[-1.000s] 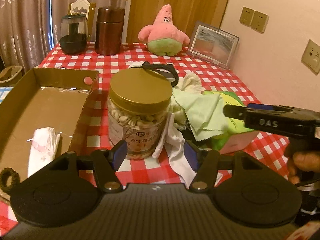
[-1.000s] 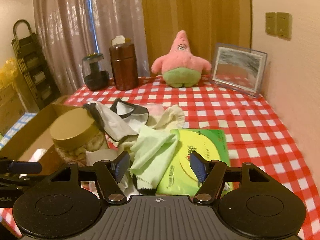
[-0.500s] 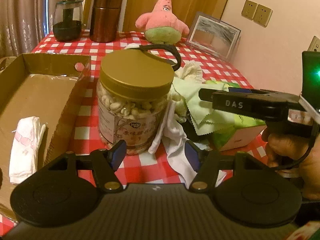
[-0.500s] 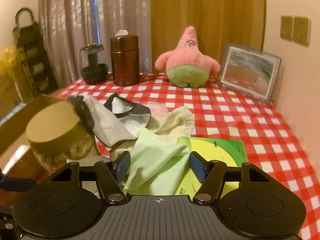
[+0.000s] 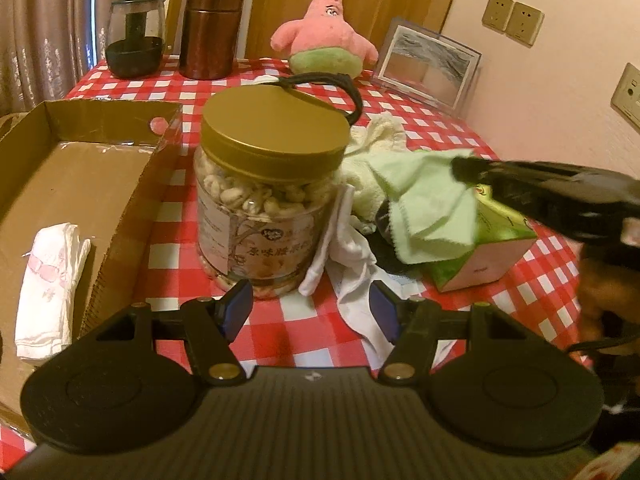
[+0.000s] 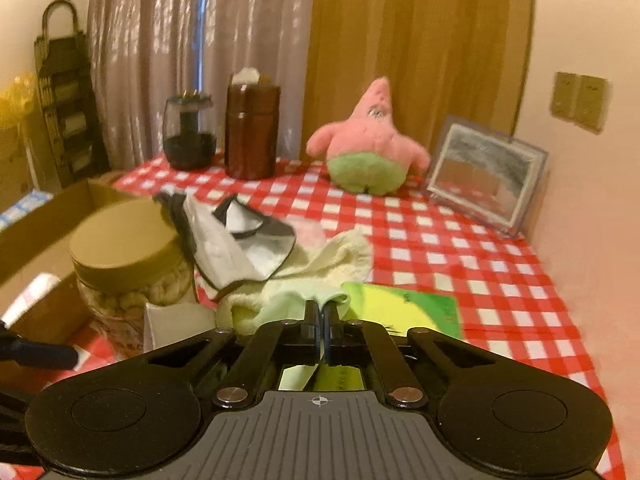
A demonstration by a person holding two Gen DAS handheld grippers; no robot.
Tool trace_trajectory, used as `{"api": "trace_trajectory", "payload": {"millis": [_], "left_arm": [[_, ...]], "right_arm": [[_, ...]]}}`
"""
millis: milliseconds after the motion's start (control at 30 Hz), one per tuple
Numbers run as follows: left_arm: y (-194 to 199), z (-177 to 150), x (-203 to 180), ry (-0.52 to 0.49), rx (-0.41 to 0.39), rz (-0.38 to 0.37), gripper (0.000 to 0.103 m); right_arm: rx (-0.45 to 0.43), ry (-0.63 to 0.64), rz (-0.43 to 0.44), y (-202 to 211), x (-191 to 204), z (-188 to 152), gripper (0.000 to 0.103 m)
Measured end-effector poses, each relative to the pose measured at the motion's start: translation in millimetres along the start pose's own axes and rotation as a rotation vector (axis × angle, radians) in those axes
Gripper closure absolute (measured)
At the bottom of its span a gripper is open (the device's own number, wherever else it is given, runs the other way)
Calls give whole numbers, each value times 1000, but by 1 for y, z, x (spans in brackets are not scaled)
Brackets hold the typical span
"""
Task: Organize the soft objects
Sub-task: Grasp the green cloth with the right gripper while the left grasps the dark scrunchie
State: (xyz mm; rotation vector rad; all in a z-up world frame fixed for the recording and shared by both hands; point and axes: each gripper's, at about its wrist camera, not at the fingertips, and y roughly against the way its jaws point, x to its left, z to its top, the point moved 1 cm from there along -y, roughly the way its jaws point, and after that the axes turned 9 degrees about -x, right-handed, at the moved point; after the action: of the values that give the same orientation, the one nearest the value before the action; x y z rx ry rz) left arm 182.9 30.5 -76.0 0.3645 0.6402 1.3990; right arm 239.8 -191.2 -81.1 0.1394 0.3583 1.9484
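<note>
Left of the jar [image 5: 272, 204] the box [image 5: 100, 168] already holds a folded white cloth [image 5: 48, 280]. The left gripper [image 5: 310, 310] hangs just before the jar, fingers apart and empty. Right of the jar, the right gripper [image 6: 321, 320] has just been closing, and its fingers now pinch the green cloth [image 5: 428, 208] on the pile. Lifting it could drag the cream towel [image 6: 320, 264] along or tip the jar; a thin pinch may slip.

A: What is sitting along the table's [image 5: 280, 332] far edge?
B: The plush [image 5: 326, 36] and canister [image 5: 210, 30].
A: And the jar [image 5: 268, 200]?
B: It is standing between the box [image 5: 100, 168] at the left edge and the cloth pile [image 5: 424, 208].
</note>
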Motion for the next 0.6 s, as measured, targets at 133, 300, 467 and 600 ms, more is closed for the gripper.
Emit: {"api": "trace_trajectory", "payload": {"millis": [133, 300, 467, 600], "left_arm": [[0, -3, -5, -6, -3, -9, 42], [-2, -10, -13, -13, -3, -18, 42], [-7, -16, -28, -49, -7, -48, 43], [-12, -15, -45, -92, -27, -82, 45]], "right_arm": [[-24, -48, -34, 32, -14, 0, 101], [-33, -96, -78, 69, -26, -12, 101], [-37, -129, -108, 89, -36, -22, 101], [-41, -139, -117, 93, -44, -25, 101]]}}
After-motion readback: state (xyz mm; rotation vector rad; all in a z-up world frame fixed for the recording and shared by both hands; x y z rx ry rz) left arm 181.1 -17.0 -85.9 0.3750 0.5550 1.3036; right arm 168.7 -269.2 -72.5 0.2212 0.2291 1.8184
